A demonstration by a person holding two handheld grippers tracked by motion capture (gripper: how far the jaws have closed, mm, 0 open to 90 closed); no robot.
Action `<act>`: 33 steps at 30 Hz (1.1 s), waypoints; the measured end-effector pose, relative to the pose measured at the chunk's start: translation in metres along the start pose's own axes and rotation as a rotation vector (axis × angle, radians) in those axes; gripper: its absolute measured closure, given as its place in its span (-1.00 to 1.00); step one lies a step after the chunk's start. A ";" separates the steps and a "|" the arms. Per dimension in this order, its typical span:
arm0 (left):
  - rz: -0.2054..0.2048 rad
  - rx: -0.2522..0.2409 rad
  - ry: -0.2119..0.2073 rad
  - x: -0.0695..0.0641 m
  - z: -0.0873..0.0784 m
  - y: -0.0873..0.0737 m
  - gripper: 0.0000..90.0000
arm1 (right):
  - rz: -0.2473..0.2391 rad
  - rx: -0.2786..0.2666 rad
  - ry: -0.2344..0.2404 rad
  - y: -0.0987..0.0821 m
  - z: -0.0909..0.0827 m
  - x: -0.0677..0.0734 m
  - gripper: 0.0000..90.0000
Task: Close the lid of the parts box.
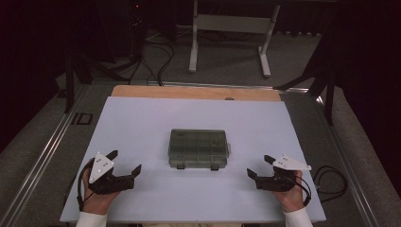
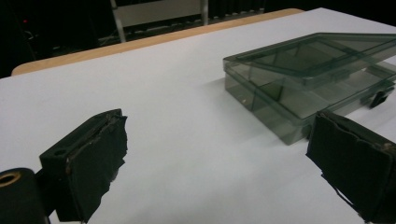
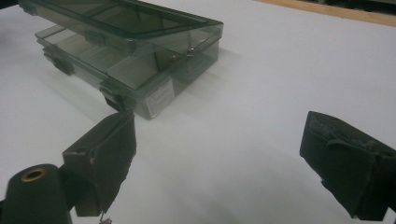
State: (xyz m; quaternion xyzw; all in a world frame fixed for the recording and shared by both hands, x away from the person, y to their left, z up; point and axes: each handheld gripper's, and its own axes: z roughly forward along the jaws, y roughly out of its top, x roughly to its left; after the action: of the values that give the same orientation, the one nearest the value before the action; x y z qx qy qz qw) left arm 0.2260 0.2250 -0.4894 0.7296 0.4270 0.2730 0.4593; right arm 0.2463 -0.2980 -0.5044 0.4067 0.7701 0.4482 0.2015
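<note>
Item: smoky clear box (image 1: 199, 147), compartmented, lid slightly raised, two front latches; lies at the middle of the white desk (image 1: 142, 118). Left gripper (image 1: 125, 163) and right gripper (image 1: 258, 166): fingers spread, holding nothing, flanking the box, well apart from it

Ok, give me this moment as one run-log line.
left gripper: open, empty | right gripper: open, empty | compartment box: between them on white table, untouched, lid slightly ajar
</note>
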 end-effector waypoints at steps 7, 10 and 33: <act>-0.014 0.028 0.034 0.003 0.003 -0.006 -0.97 | 0.016 -0.014 -0.022 -0.007 -0.004 -0.003 -0.77; -0.012 0.030 0.032 0.004 0.003 -0.007 -0.97 | 0.029 -0.024 -0.023 -0.007 -0.003 -0.004 -0.77; -0.057 0.002 0.059 0.016 -0.002 -0.016 -0.92 | 0.076 -0.050 -0.028 -0.010 -0.004 -0.008 -0.78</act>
State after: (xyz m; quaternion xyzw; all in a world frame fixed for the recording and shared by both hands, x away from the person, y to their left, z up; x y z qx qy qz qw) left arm 0.2263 0.2435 -0.5031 0.7092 0.4612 0.2810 0.4533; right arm 0.2441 -0.3094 -0.5112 0.4367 0.7399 0.4688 0.2050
